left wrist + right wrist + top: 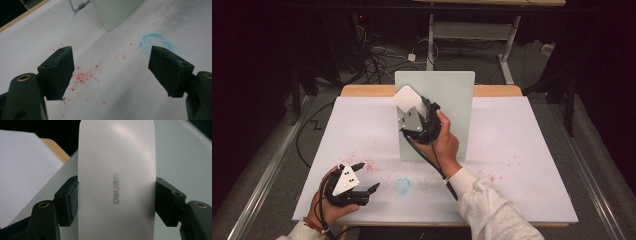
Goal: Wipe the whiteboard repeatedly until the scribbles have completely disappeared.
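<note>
While the left gripper [364,176] rests low at the near left of the white table [522,150], jaws spread wide over red specks [81,77], a blue ring stain [155,41] lies just right of it. Further right, the right gripper [116,197] clamps a white eraser [407,98] against the upright pale green board [452,95].

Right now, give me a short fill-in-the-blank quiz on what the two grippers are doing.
1. The right gripper is shut on a white ____.
2. The left gripper's jaws are ____.
3. The ring drawn on the table is ____ in colour.

Missing words: eraser; open; blue
</note>
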Demonstrator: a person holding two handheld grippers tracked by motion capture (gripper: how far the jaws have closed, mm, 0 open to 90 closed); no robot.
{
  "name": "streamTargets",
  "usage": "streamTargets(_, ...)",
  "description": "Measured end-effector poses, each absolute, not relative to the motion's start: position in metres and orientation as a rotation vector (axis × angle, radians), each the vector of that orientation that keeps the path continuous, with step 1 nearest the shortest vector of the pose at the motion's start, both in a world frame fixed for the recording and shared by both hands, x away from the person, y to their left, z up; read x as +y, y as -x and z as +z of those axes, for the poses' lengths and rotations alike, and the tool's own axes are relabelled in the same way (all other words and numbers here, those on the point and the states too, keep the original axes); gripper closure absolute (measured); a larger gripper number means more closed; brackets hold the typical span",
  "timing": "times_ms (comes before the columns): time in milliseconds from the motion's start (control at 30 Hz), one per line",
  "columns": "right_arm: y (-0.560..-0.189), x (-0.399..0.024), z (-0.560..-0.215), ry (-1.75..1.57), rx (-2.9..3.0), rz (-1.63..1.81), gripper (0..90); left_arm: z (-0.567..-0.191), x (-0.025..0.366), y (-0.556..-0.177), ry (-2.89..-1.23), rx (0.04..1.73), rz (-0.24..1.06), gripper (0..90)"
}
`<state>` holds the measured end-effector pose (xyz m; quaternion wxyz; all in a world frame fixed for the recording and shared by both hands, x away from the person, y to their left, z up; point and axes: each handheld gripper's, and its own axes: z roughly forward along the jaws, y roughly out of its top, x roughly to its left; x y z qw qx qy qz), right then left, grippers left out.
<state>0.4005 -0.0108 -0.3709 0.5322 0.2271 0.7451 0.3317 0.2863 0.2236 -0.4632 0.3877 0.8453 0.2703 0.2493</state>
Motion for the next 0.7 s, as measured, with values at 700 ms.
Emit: streamTargets(700,-0.410,-0.096,-0.344,-0.724,1.649,0.834,31.1,-0.464,0.224,-0.286,-2.156,0.696,0.637,20.1)
